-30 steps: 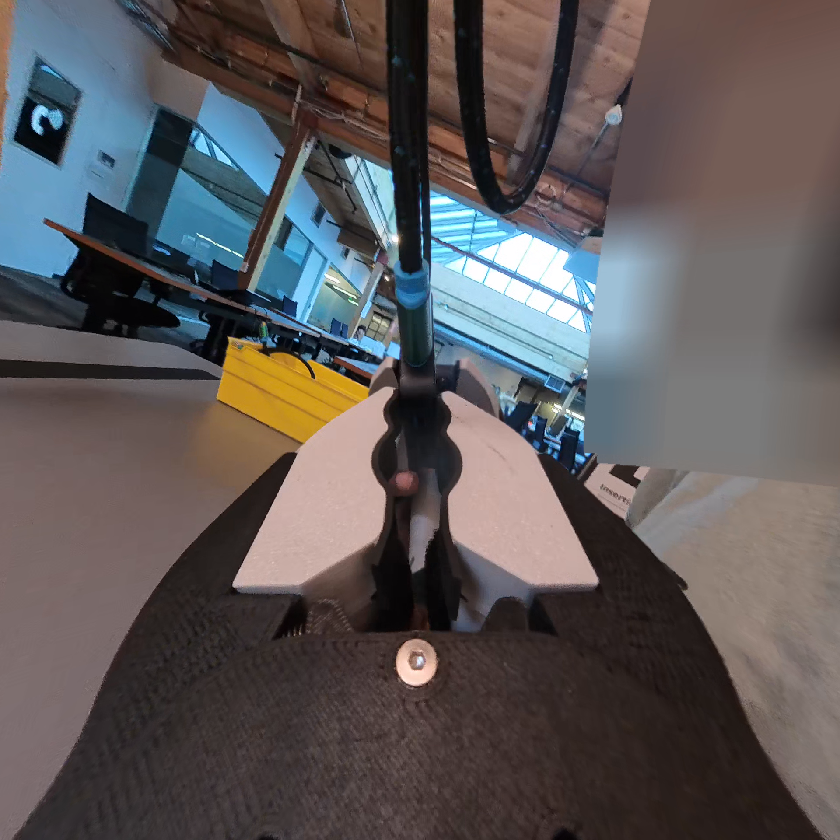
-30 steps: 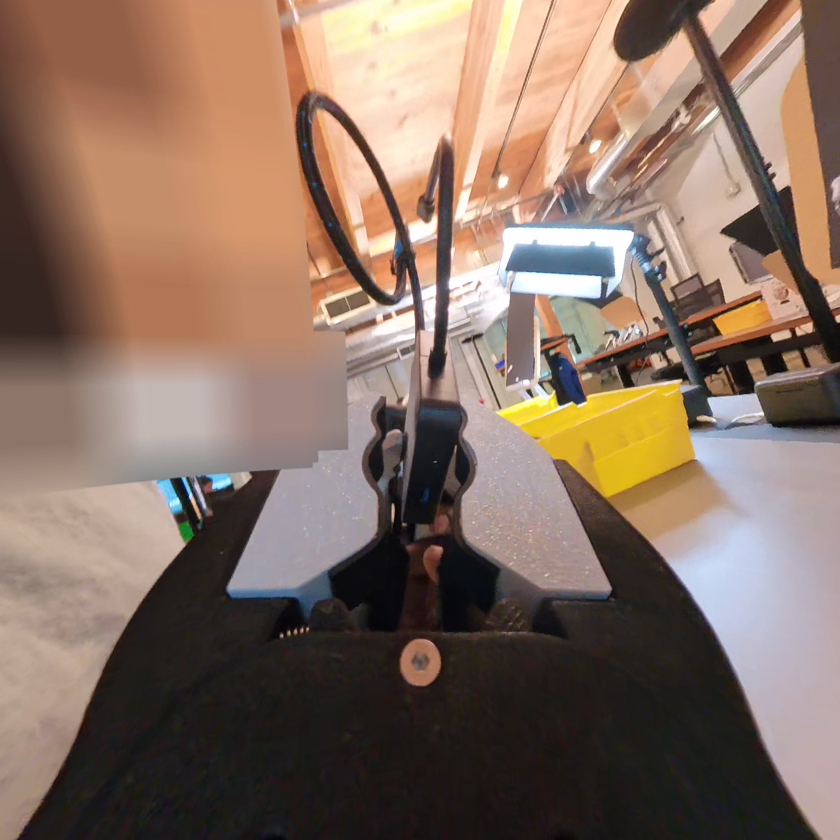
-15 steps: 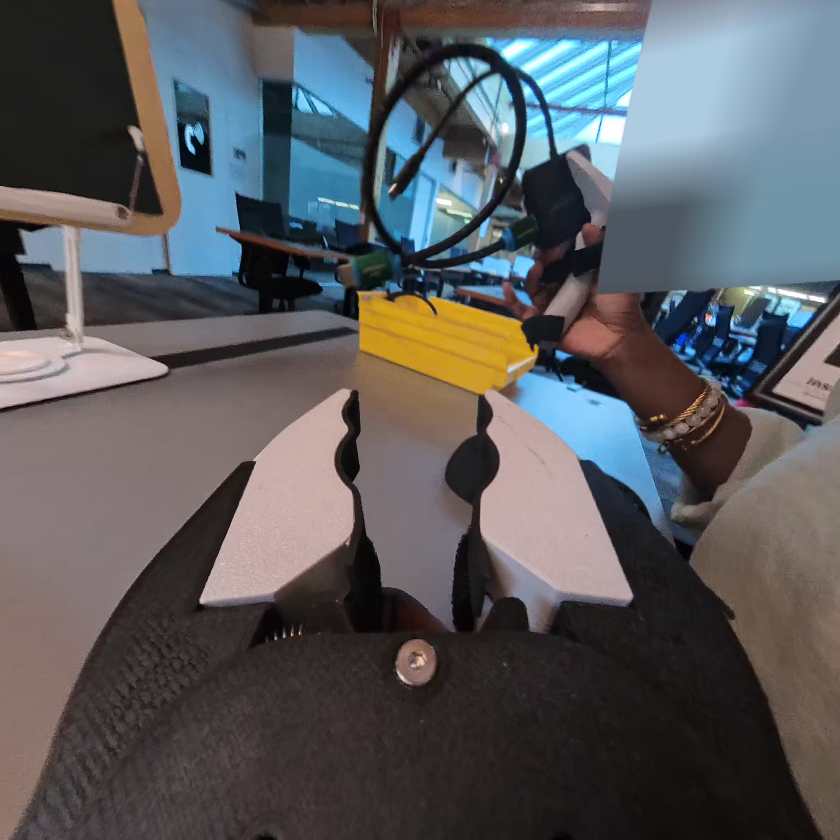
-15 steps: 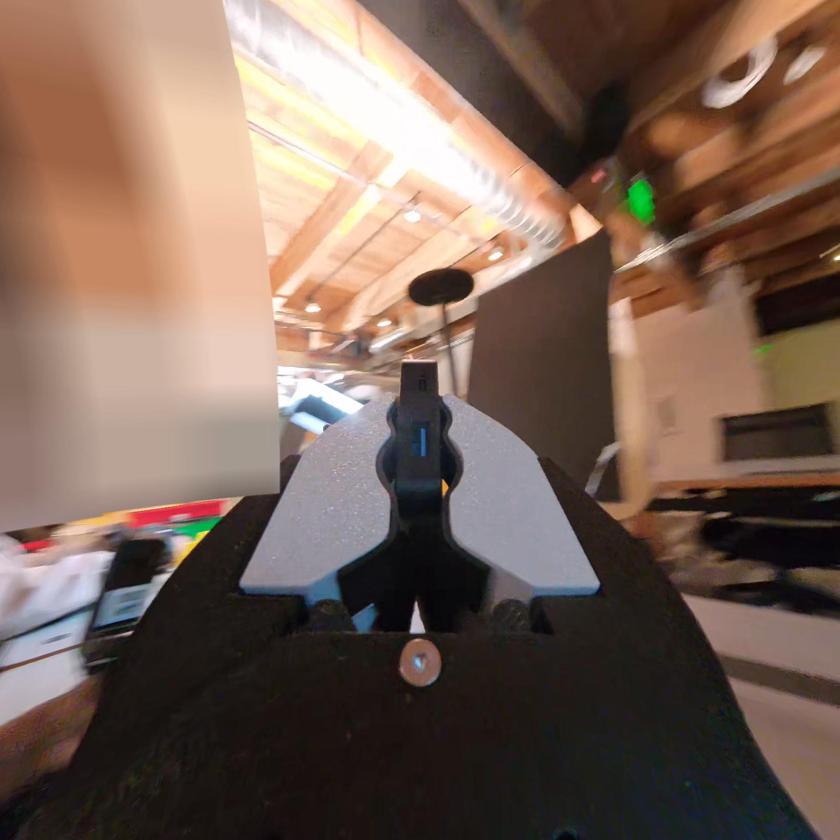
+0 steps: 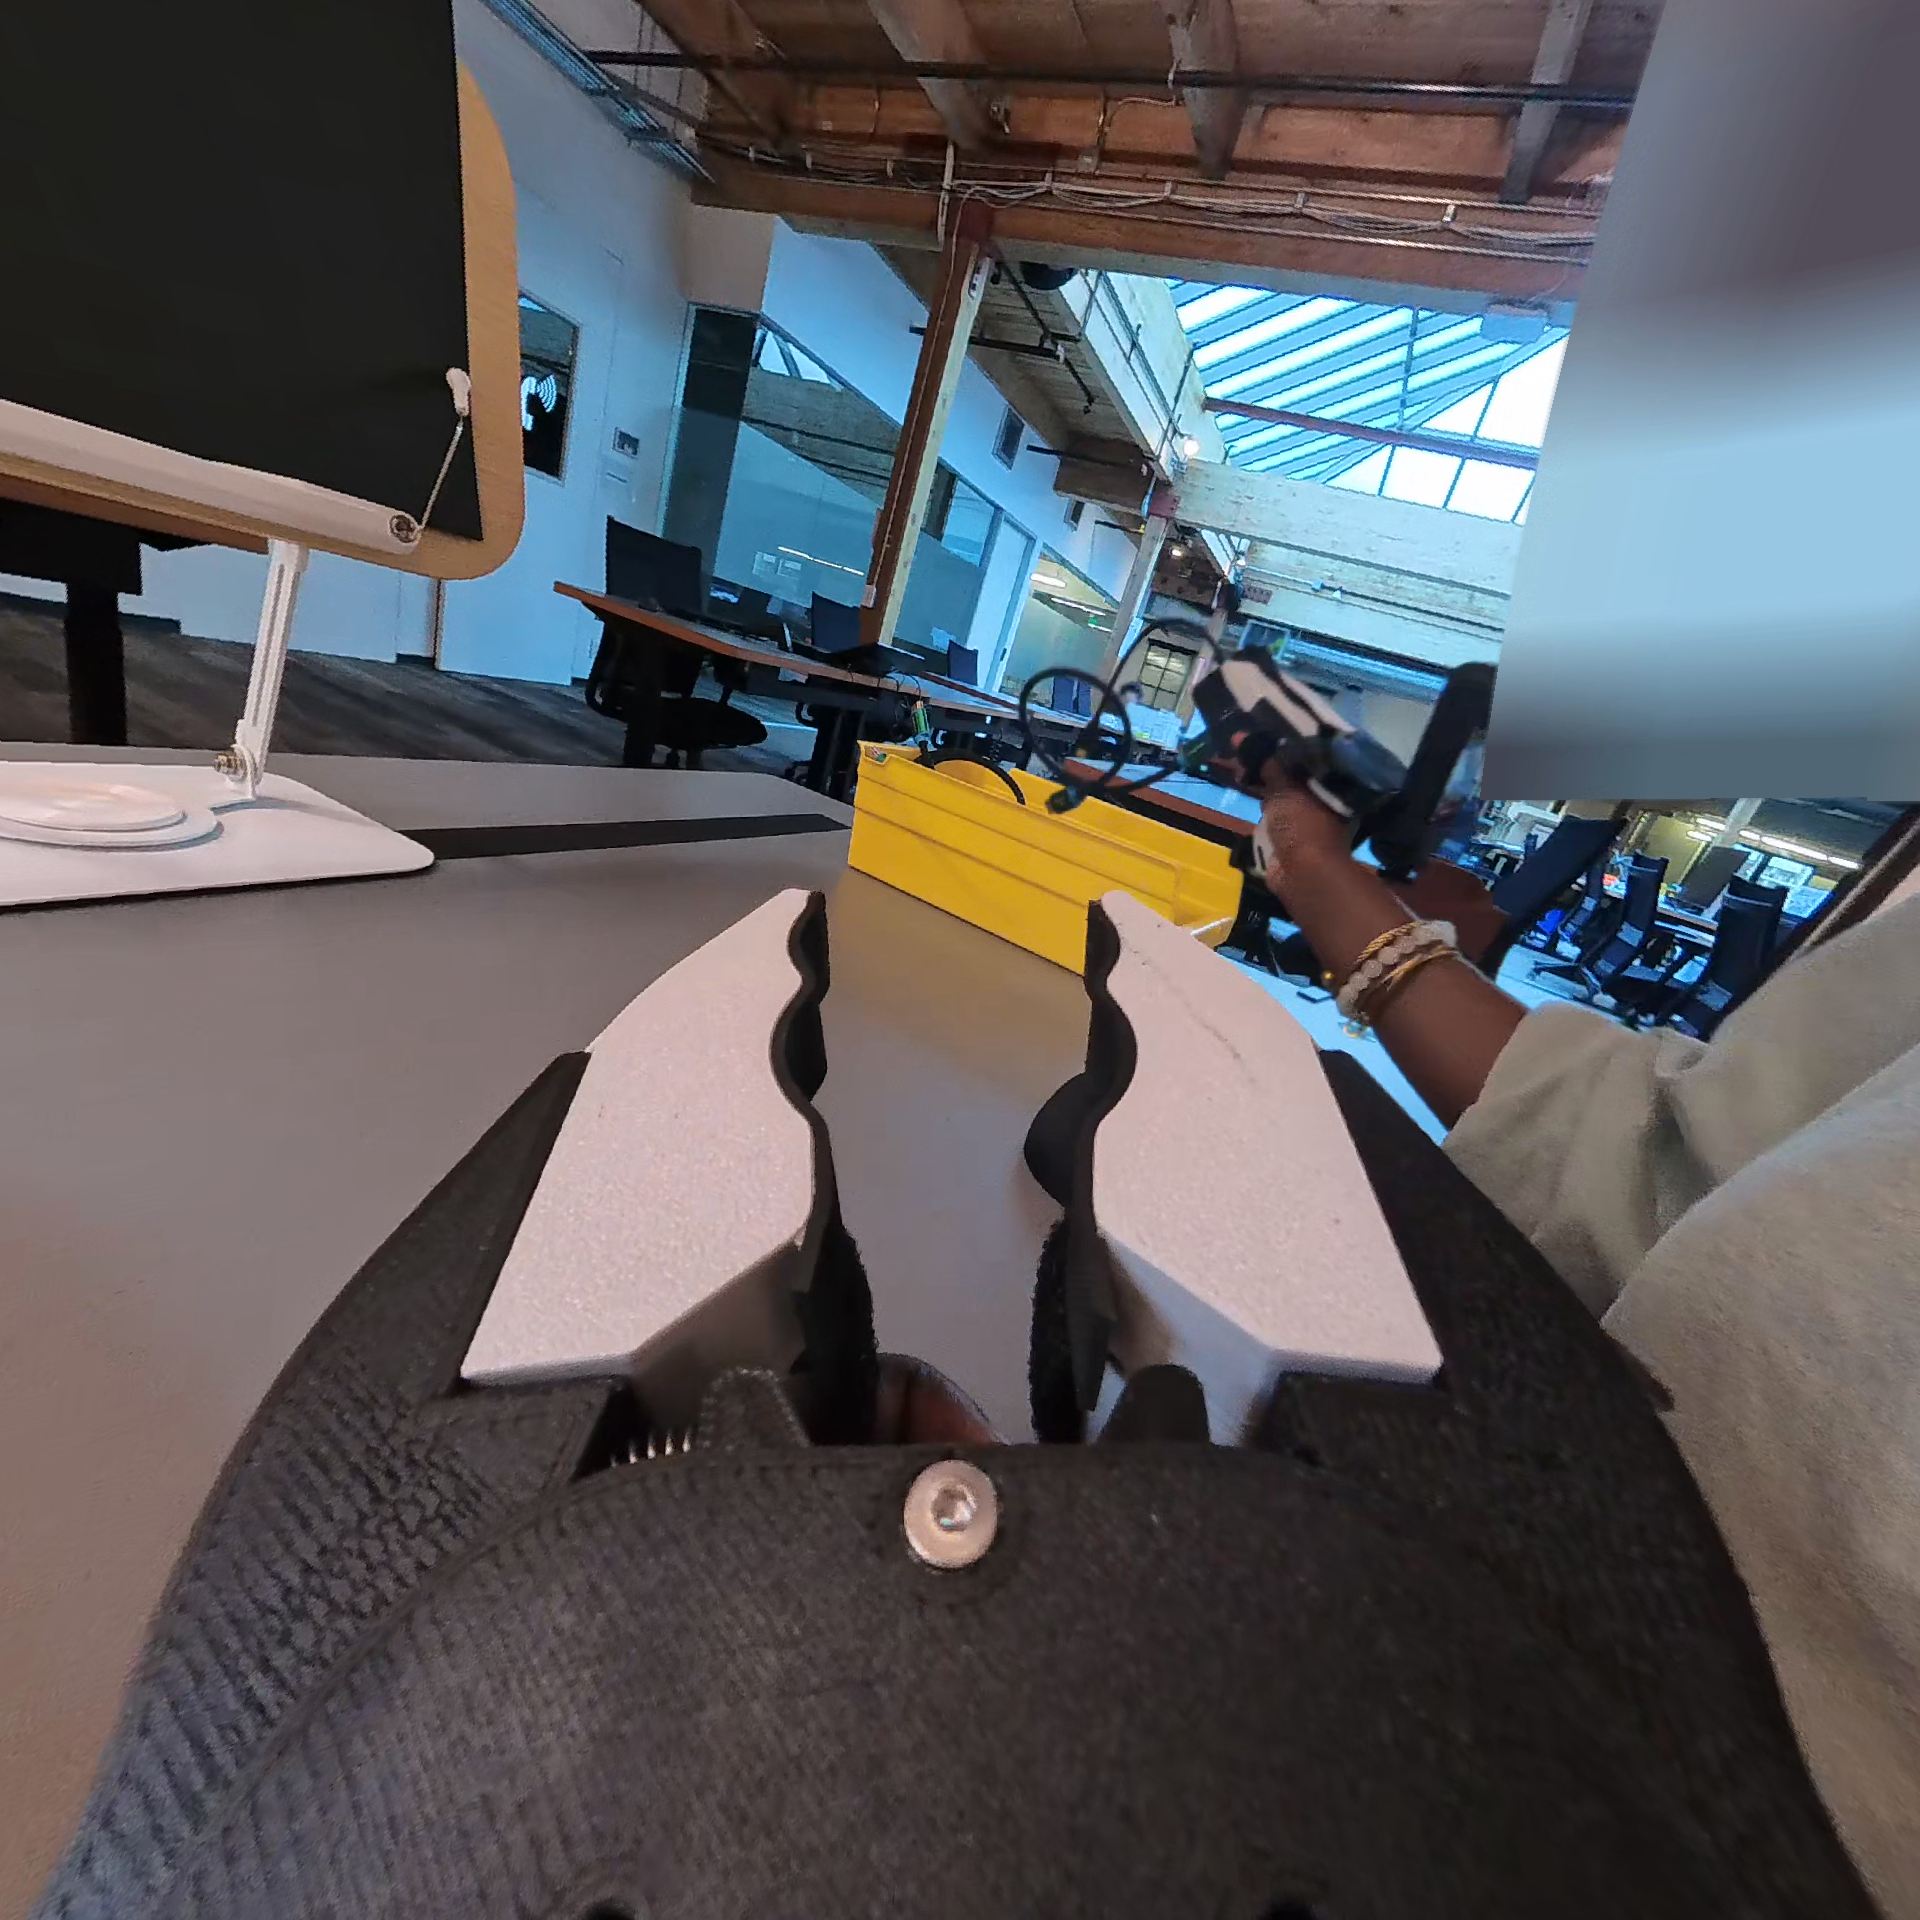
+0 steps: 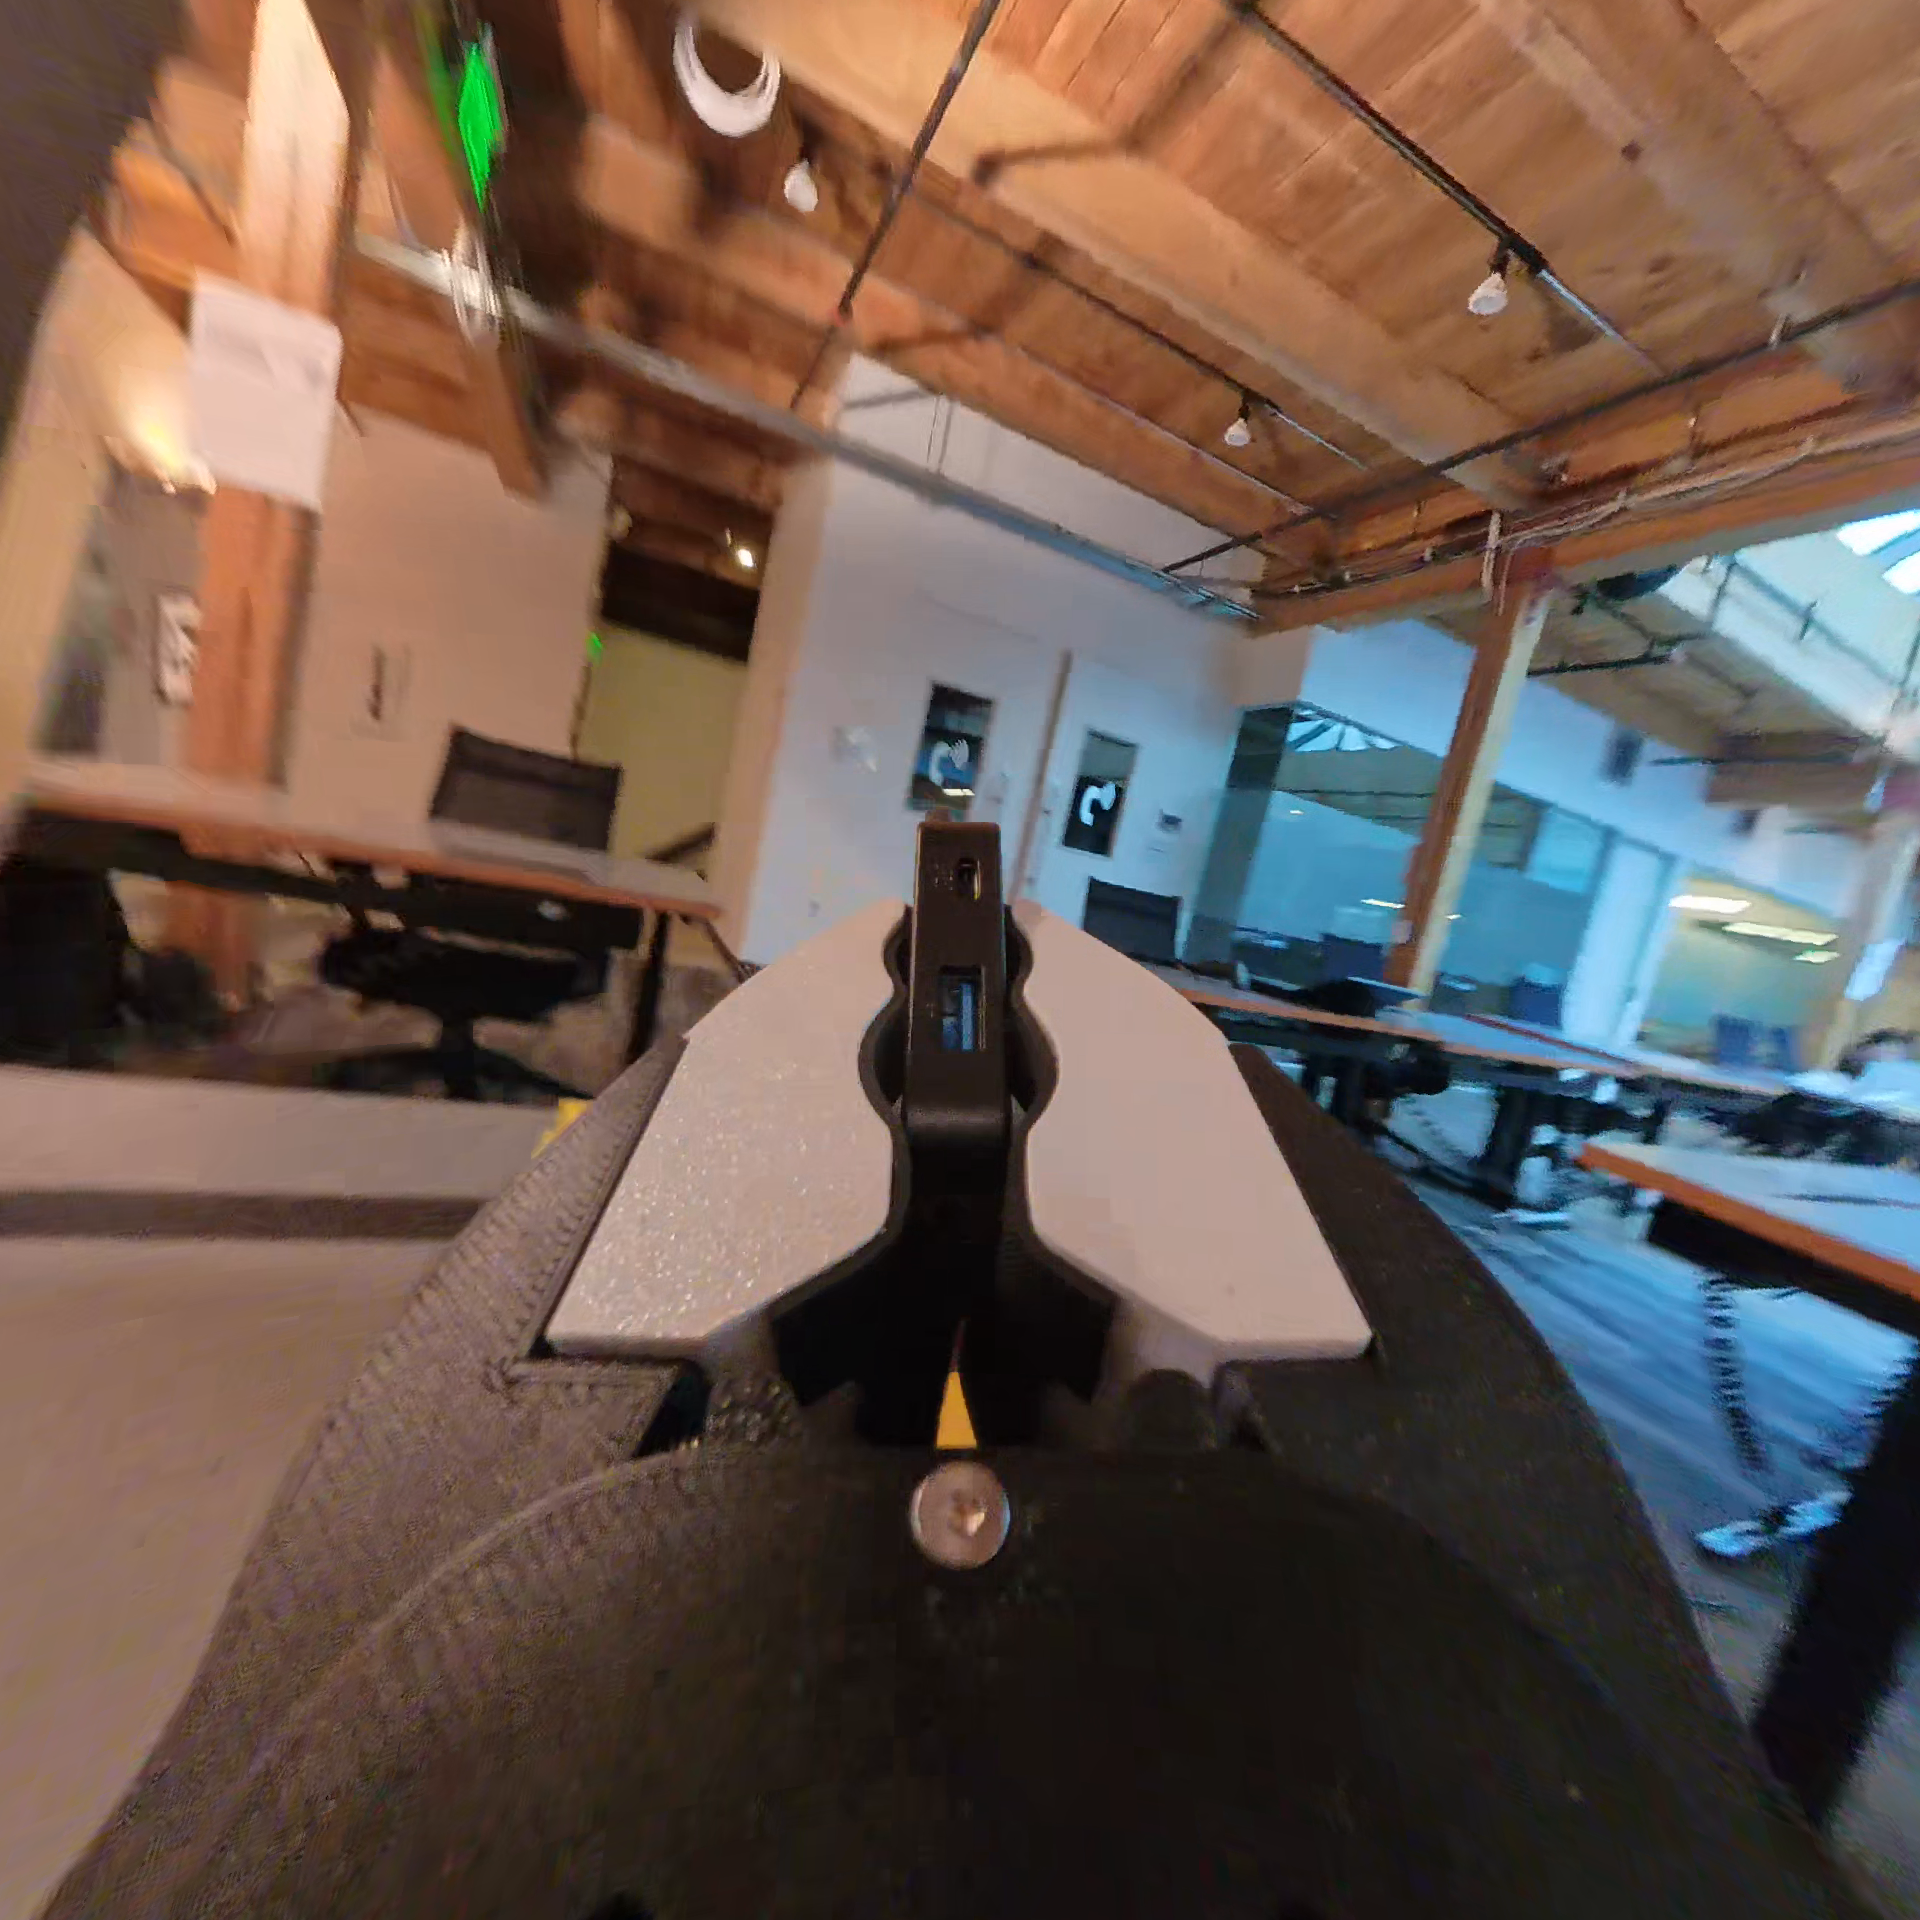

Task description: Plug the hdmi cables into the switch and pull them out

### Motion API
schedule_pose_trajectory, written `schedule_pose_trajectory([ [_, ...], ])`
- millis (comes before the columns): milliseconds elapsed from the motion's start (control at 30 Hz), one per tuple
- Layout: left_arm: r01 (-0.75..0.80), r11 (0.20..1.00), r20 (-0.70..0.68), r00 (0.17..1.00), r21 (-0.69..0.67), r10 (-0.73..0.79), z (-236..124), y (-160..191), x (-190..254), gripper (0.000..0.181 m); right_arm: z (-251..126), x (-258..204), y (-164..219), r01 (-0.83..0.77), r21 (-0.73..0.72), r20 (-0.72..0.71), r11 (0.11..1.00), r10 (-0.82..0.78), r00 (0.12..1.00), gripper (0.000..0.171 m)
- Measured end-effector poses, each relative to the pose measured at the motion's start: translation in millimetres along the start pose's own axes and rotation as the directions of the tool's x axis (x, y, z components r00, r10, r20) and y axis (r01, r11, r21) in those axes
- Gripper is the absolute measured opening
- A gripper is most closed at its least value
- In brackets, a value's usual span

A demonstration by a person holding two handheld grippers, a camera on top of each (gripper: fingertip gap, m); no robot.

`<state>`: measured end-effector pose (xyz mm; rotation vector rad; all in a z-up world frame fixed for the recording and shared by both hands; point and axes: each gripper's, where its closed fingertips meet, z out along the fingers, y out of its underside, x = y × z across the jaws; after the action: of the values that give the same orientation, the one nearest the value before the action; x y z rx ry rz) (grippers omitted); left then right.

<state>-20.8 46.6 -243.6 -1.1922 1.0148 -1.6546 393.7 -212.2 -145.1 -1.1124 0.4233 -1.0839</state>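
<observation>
The cable once pinched in the left gripper (image 5: 951,935) is released; its jaws stand apart, empty. The switch (image 6: 958,987) stays clamped in the right gripper (image 6: 958,940), carried at two o'clock with the cables (image 5: 1070,727) dangling over the yellow bin (image 5: 997,862); unplugging appears done.

Right gripper (image 6: 956,997) at frame centre, grey fingers (image 6: 758,1143) closed on black switch (image 6: 958,997), held edge-on and upright. Switch tip pokes past fingertips toward 12 o'clock; blue-lit port on its facing edge. Sliver of yellow below switch, between finger bases. Grey table (image 6: 156,1351) at 9 o'clock. Desks with black chair (image 6: 457,966) at 10 o'clock, more desks at 3 o'clock. Wooden ceiling with track lights at 12–2 o'clock. Left side motion-blurred.
</observation>
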Motion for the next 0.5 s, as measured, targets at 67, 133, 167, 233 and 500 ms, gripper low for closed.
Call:
schedule_pose_trajectory([
  [67,0.0,1.0,0.002,1.0,0.001,0.0,0,0,0,0.047,11,-6,21,0.132,-0.04,0.023,0.99,-0.131,0.991,0.014],
  [133,-0.002,1.0,0.004,1.0,0.003,0.002,0,-1,0,0.047,20,-17,47,0.281,-0.105,0.093,0.954,-0.272,0.958,0.014],
  [167,-0.004,1.0,0.005,1.0,0.004,0.004,-1,-1,0,0.047,22,-23,64,0.346,-0.158,0.142,0.925,-0.325,0.935,0.014],
  [233,-0.009,1.0,0.01,1.0,0.004,0.009,-1,-1,-1,0.046,19,-32,97,0.426,-0.279,0.233,0.861,-0.369,0.9,0.015],
  [500,0.0,1.0,0.009,1.0,-0.007,0.0,0,1,-1,0.045,-19,-37,145,0.451,-0.553,0.4,0.701,-0.251,0.882,0.029],
])
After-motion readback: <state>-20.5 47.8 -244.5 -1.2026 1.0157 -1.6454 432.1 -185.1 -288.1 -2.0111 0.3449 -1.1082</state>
